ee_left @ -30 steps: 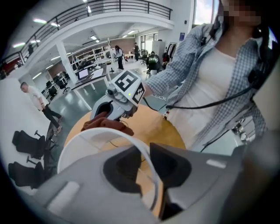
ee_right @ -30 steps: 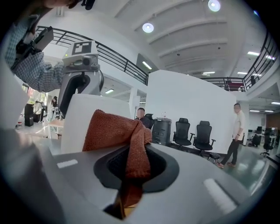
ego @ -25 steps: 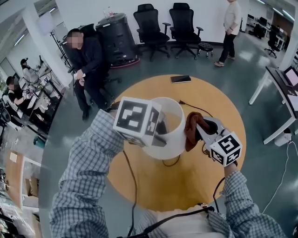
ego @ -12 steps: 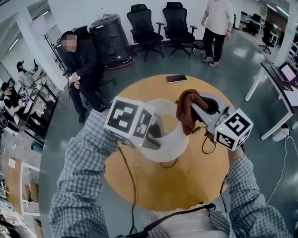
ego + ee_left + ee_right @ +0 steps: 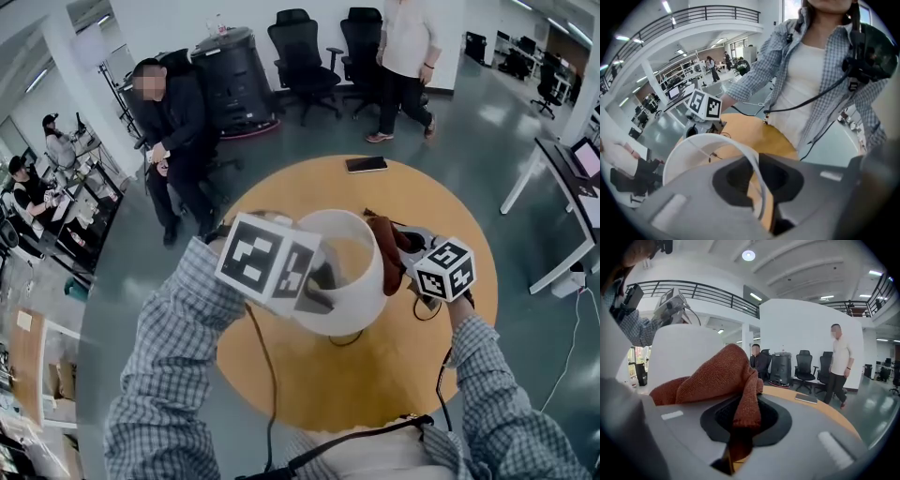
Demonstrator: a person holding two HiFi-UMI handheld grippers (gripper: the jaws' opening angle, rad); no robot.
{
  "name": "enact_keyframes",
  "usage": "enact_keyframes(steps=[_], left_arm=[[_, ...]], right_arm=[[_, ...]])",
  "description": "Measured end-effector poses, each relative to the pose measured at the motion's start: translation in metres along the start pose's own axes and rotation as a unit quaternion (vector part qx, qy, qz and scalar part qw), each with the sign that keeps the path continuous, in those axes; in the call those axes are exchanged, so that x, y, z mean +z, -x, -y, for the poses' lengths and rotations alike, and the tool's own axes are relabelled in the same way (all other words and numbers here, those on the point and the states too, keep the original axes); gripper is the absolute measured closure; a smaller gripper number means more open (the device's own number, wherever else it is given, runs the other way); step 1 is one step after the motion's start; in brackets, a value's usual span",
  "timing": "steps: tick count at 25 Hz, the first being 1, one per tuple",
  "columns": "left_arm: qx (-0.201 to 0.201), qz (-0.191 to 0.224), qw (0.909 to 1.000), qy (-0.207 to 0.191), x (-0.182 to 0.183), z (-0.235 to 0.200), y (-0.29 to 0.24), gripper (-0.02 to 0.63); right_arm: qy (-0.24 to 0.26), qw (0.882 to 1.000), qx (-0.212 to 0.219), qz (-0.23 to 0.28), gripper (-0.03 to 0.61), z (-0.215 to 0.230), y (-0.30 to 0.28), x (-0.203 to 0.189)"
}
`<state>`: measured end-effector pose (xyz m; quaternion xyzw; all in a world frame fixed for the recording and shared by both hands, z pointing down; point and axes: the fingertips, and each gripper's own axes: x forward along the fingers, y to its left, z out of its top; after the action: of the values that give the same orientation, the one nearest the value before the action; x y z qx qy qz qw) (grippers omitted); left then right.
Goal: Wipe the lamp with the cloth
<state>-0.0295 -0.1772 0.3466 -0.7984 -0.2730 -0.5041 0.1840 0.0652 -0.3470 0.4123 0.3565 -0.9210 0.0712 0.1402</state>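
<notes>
In the head view, the lamp's white shade (image 5: 361,281) is lifted over the round table. My left gripper (image 5: 322,279) is shut on the shade's near-left rim. The left gripper view shows that thin rim (image 5: 712,139) running between the jaws of the left gripper (image 5: 757,183). My right gripper (image 5: 401,255) is shut on a rust-brown knitted cloth (image 5: 384,246), which lies against the shade's right outer side. In the right gripper view the cloth (image 5: 722,376) bulges out of the right gripper (image 5: 740,427) and touches the white shade (image 5: 679,352).
The round wooden table (image 5: 394,375) carries a dark phone (image 5: 366,164) at its far edge and a black cable (image 5: 424,309) under my right hand. A seated person (image 5: 173,122), a walking person (image 5: 403,47), office chairs (image 5: 305,47) and a desk (image 5: 562,169) surround it.
The right gripper lifted the cloth over the shade's rim, then came back down along its right side. The left gripper kept its hold. The standing person walked left behind the table.
</notes>
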Motion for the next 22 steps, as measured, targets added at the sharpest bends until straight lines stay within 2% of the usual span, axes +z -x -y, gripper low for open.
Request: enact_keyframes(steps=[2,4,10,13,16,18,20,22], left_arm=[[-0.001,0.000,1.0000,-0.006,-0.002,-0.002,0.000,0.571],[-0.010,-0.004,0.9998,-0.015,-0.001,-0.003,-0.001,0.571],[-0.049,-0.023,0.9979,-0.035,0.001,0.000,-0.001,0.574],[-0.052,-0.022,0.9979,-0.033,0.004,0.000,-0.001,0.572],[-0.043,-0.021,0.9985,-0.027,0.006,-0.003,-0.002,0.568],[-0.028,-0.017,0.9993,-0.017,0.009,-0.008,-0.003,0.559],[-0.004,-0.008,0.9999,0.004,0.011,-0.014,-0.002,0.526],[0.019,0.000,0.9992,0.034,0.013,-0.018,0.003,0.494]], right_arm=[[-0.001,1.000,-0.001,-0.007,0.538,0.003,-0.002,-0.007],[0.001,1.000,0.002,0.013,0.538,0.005,0.002,0.001],[0.030,0.995,0.035,0.092,0.537,0.005,0.014,0.065],[0.029,0.990,0.050,0.125,0.537,0.001,0.012,0.091],[0.019,0.993,0.052,0.105,0.537,-0.001,-0.002,0.079],[-0.006,0.995,0.042,0.095,0.540,0.004,-0.008,0.062],[-0.028,0.995,0.029,0.089,0.540,0.009,-0.008,0.047],[-0.028,0.997,0.020,0.069,0.540,0.009,-0.007,0.031]])
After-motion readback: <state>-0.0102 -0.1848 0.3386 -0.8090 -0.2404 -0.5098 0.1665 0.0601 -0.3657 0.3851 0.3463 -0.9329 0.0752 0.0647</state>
